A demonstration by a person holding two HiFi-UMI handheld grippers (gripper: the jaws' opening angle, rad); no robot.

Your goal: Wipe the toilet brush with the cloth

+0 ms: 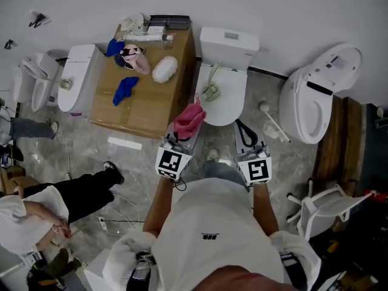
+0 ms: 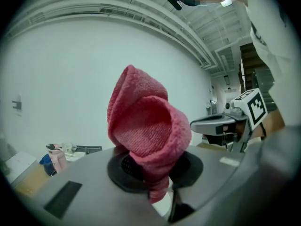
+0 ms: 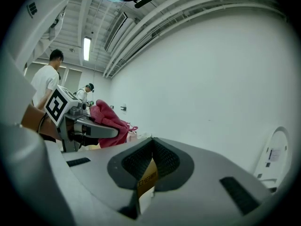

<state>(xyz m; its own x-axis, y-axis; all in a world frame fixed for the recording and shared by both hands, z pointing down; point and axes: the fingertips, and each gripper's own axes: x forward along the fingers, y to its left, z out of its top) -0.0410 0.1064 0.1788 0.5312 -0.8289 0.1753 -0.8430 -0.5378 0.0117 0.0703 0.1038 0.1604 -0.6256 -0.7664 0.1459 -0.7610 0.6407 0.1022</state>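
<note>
A pink cloth (image 1: 189, 119) stands bunched up from the tips of my left gripper (image 1: 183, 133), which is shut on it. In the left gripper view the cloth (image 2: 146, 131) fills the middle, pinched at the jaws of that gripper (image 2: 155, 175). My right gripper (image 1: 240, 125) is beside it over the front of the middle toilet (image 1: 225, 99). Its pads meet in the right gripper view (image 3: 152, 141), with nothing seen held. A white toilet brush (image 1: 274, 122) lies on the floor to the right of that toilet, apart from both grippers.
A wooden table (image 1: 151, 111) on the left carries blue cloths (image 1: 124, 90), a pink bottle (image 1: 134, 59) and a white bundle (image 1: 164, 69). More toilets stand far left (image 1: 76, 77) and right (image 1: 318, 96). A white stool (image 1: 327, 208) is lower right; a person (image 1: 36, 214) crouches lower left.
</note>
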